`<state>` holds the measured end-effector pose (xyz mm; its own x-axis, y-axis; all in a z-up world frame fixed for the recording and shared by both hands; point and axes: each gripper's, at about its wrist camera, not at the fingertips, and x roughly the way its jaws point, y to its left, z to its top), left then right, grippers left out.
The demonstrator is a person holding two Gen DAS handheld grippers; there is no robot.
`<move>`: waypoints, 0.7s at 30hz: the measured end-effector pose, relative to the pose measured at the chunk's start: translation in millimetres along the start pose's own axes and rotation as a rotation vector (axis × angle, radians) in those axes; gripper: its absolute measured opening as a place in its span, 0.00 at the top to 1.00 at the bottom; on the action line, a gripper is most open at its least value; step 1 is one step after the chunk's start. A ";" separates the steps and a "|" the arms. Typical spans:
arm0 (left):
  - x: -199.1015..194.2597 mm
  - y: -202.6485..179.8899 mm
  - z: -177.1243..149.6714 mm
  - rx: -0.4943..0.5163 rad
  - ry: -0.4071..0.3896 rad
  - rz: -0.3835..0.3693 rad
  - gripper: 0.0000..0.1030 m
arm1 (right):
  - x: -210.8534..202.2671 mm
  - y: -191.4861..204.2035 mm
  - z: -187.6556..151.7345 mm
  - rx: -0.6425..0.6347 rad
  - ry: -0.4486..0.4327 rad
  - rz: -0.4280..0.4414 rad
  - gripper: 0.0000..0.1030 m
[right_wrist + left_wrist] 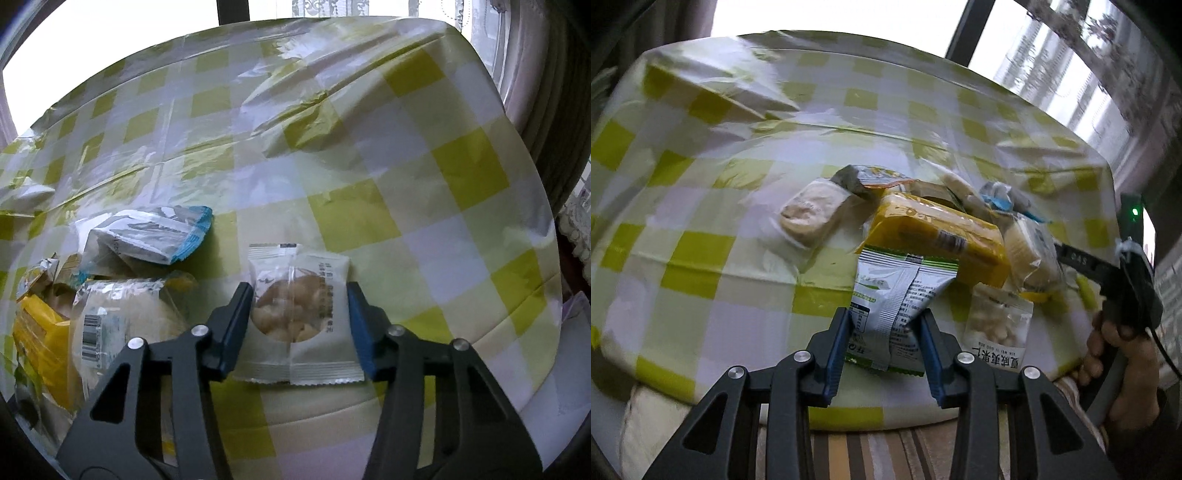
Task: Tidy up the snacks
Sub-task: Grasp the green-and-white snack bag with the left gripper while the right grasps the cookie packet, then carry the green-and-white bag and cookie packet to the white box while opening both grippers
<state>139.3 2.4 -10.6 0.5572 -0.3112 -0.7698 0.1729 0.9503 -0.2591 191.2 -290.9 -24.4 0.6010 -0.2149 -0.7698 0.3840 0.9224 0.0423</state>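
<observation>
A: Where is the left gripper [885,325]?

B: Near the tabletop's [701,229] front edge, its fingers clamped on a green-and-silver packet [894,306].

A: And the right gripper [300,312]?

B: Its fingers straddle a clear nut packet [301,310] lying flat close to the near edge; I cannot tell whether they press it.

A: The other snacks?

B: Piled just left of it: a yellow packet [938,236], a blue-edged packet [155,236], a clear-wrapped cake [812,210] beside them.

A: Open room?

B: Bare checked cloth lies beyond the pile and to the right, up to the far edge.
</observation>
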 end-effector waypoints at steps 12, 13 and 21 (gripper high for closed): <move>-22.3 -0.6 -11.6 -0.054 -0.077 0.057 0.63 | -29.6 -17.5 -16.4 0.045 -0.022 0.025 0.52; -24.5 -1.7 -13.0 -0.052 -0.083 0.061 0.63 | -33.8 -18.0 -19.0 0.044 -0.025 0.026 0.52; -39.6 -23.9 -24.8 -0.009 -0.127 0.058 0.63 | -61.8 -23.9 -38.1 0.043 -0.032 0.045 0.52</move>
<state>92.9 -8.3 11.7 0.6642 -0.2514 -0.7040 0.1304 0.9663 -0.2221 118.2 -287.4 -2.1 0.6403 -0.1846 -0.7456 0.3855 0.9168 0.1041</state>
